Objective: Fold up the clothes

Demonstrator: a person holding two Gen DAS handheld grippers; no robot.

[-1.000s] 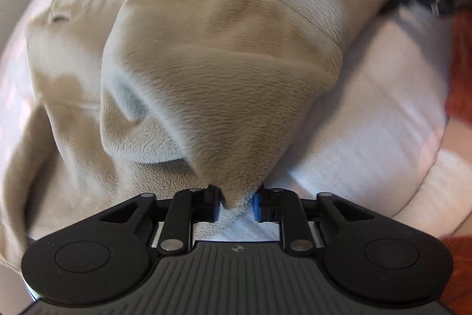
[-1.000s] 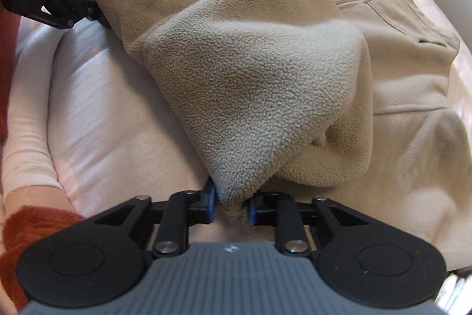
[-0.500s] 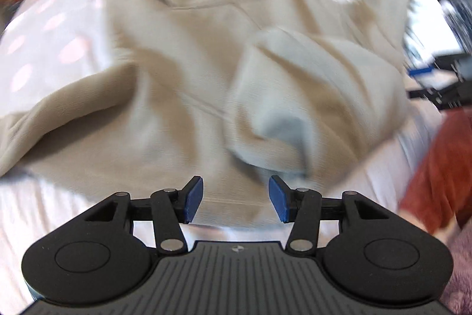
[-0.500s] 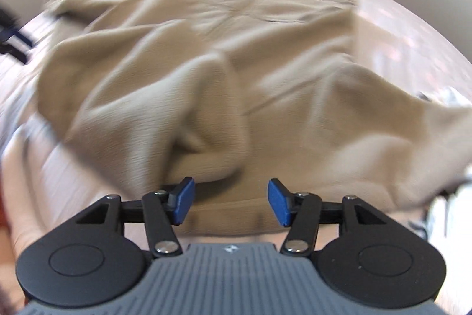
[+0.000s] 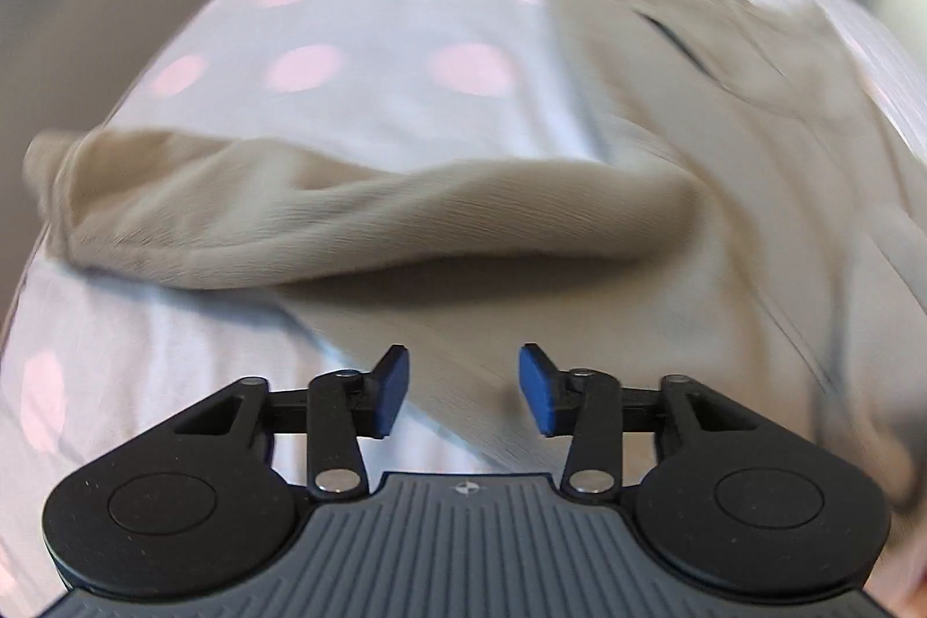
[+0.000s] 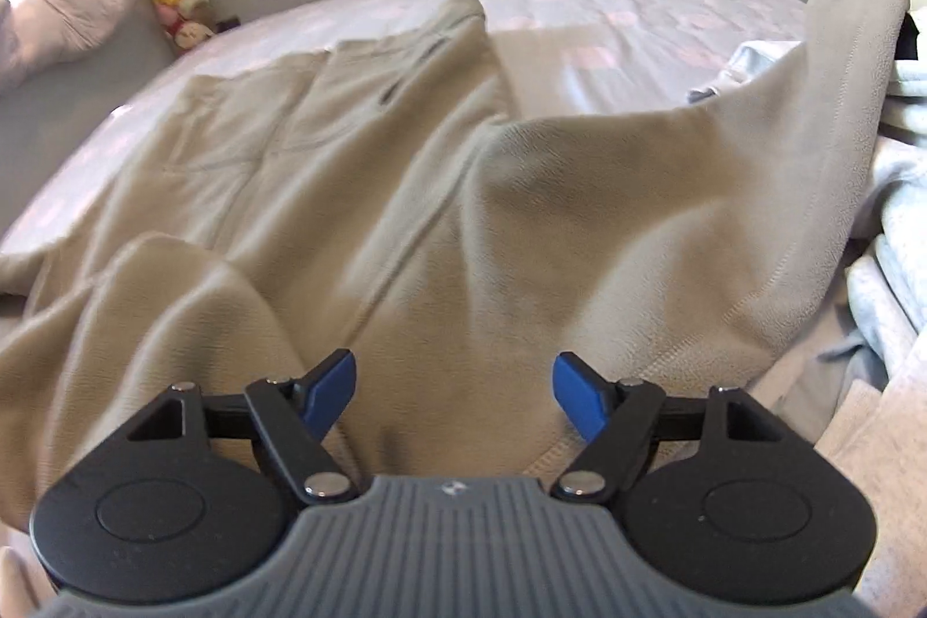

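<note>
now both grippers, left and right, gape above the fleece.

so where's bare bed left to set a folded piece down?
Bare dotted sheet beyond the outstretched sleeve, left of the fleece body. Another strip past its collar toward the wall. Crowded on the right: grey clothes pile against the raised sleeve.

Fleece: beige, matt, napped cloth with stitched seams. Sheet: smooth pale cloth, pink dots. Right gripper: matt black plastic, blue rubbery pads, bright metal pins.
</note>
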